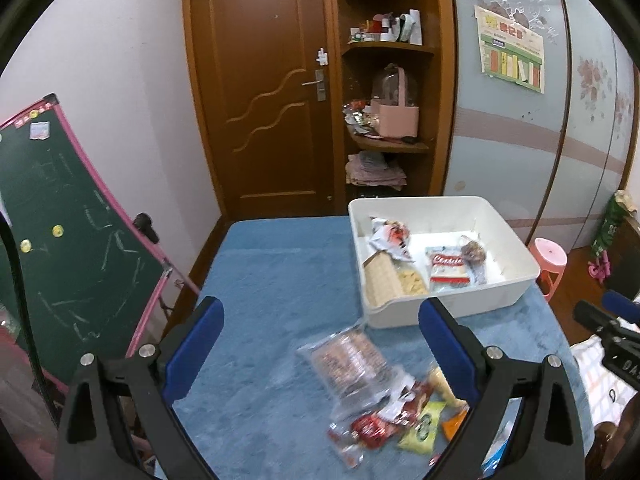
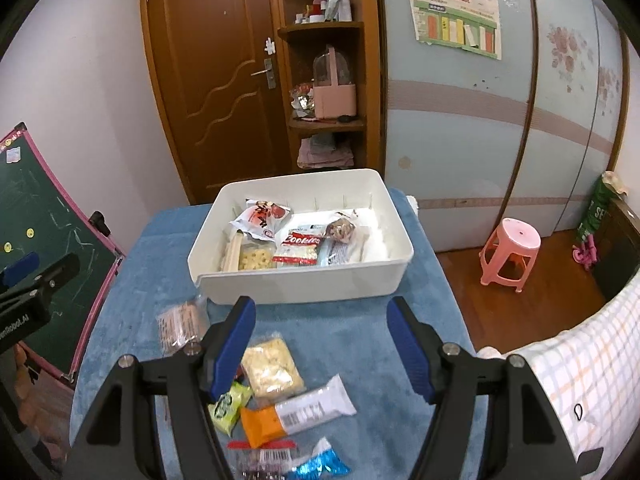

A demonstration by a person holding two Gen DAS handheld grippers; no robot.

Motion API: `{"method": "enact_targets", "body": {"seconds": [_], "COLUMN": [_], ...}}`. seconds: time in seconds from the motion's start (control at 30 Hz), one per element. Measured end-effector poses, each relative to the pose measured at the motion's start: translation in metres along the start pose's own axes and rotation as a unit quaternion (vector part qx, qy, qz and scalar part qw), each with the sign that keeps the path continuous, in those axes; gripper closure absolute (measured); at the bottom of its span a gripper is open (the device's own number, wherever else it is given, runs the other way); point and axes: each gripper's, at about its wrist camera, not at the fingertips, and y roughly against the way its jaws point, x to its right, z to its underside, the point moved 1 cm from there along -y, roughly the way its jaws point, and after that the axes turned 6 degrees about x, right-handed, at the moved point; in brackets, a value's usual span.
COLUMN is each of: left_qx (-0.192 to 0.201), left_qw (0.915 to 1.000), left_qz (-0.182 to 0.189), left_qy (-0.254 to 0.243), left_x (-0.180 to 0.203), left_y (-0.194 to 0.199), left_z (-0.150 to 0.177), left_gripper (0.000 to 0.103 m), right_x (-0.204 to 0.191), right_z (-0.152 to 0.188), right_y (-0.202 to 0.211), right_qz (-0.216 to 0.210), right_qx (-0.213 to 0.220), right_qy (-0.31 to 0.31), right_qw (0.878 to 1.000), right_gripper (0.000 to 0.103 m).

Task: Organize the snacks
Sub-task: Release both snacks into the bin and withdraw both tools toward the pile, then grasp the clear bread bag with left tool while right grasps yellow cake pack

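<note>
Right wrist view shows the right hand-held gripper point(image 2: 322, 346) pitched downward above a worktop point(image 2: 352, 332) covered in blue plush cloth, its blue-padded jaws standing at a moderate width with nothing between them. Loose snacks lie on the cloth at the near end: a clear pack of pale crackers point(image 2: 272, 368) just beside the left pad, a green packet point(image 2: 229, 404), an orange-and-silver wrapped bar point(image 2: 298, 412) and a blue foil packet point(image 2: 320, 466). A clear pack of brown biscuits point(image 2: 180, 324) lies apart, near the front left corner of the white storage bin point(image 2: 304, 288), which already holds a red "Cookies" bag point(image 2: 298, 250) among other packets. Left wrist view shows the left hand-held gripper point(image 1: 320, 348), also pitched downward, jaws spread wide and empty, framing the brown biscuit pack point(image 1: 348, 364) and the snack pile. Judged from this layout, the step in hand is selecting the next loose snack for transfer to the bin. For a clean pick, centre one packet between the pads, align the jaws across its narrow side, and descend until the pads bracket the wrapper before closing; avoid trapping an overlapping neighbour or the cloth pile. Thin film wrappers are likely to slip or crumple, so close gently. Place the packet in the bin's vacant right portion.
</note>
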Motion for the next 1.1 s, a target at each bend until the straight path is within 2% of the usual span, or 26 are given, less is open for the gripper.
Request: {"method": "enact_targets", "body": {"seconds": [0.23, 0.47, 0.67, 0.83, 1.1], "left_qx": [-0.019, -0.044, -0.079, -0.114, -0.145], "left_qw": [0.9998, 0.9989, 0.9968, 0.9935, 0.9894], "left_qz": [-0.008, -0.016, -0.009, -0.003, 0.012], "left_qy": [0.003, 0.001, 0.002, -0.003, 0.001], "left_x": [-0.023, -0.031, -0.028, -0.022, -0.015], "left_y": [0.012, 0.0, -0.025, -0.045, -0.071], "left_z": [0.025, 0.041, 0.061, 0.077, 0.089], "left_gripper": [0.005, 0.005, 0.005, 0.005, 0.005], "right_x": [0.0, -0.008, -0.015, -0.023, -0.027], "right_z": [0.021, 0.037, 0.059, 0.075, 0.082], "right_y": [0.022, 0.024, 0.005, -0.013, -0.038], "right_qz": [-0.003, -0.018, -0.055, -0.068, -0.081], "right_qx": [0.019, 0.02, -0.008, -0.035, -0.062], "right_qy": [0.017, 0.033, 0.024, 0.029, 0.031], "right_qw": [1.0, 0.999, 0.998, 0.997, 0.994], "right_gripper": [0.034, 0.034, 0.034, 0.034, 0.034]}}
